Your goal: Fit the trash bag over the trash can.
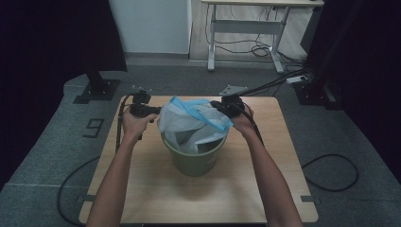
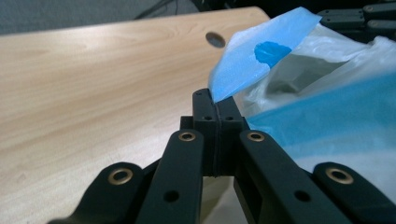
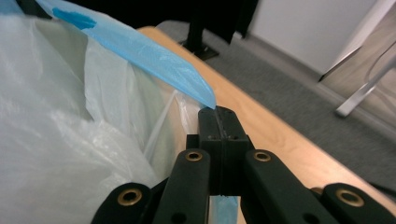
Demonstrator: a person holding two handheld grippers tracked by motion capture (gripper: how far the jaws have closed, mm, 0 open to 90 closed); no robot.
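A green bin (image 1: pixel 194 161) stands in the middle of the wooden table (image 1: pixel 156 189). A white plastic bag (image 1: pixel 182 120) with a blue band (image 1: pixel 208 116) along its mouth is draped in and over the bin. My left gripper (image 1: pixel 153 112) is at the bag's left side, and its jaws (image 2: pixel 215 100) are shut on the blue band (image 2: pixel 247 65). My right gripper (image 1: pixel 218 107) is at the bag's right side, shut (image 3: pixel 218 115) on the blue band (image 3: pixel 154 60) as well. The band is stretched across the bin's mouth between the two grippers.
A black stand base (image 1: pixel 97 90) sits on the floor beyond the table's left corner. A desk frame (image 1: pixel 246 28) with cables stands at the back. A black cable (image 1: pixel 331 172) loops on the floor at the right. The tabletop has a round hole (image 2: pixel 215 39).
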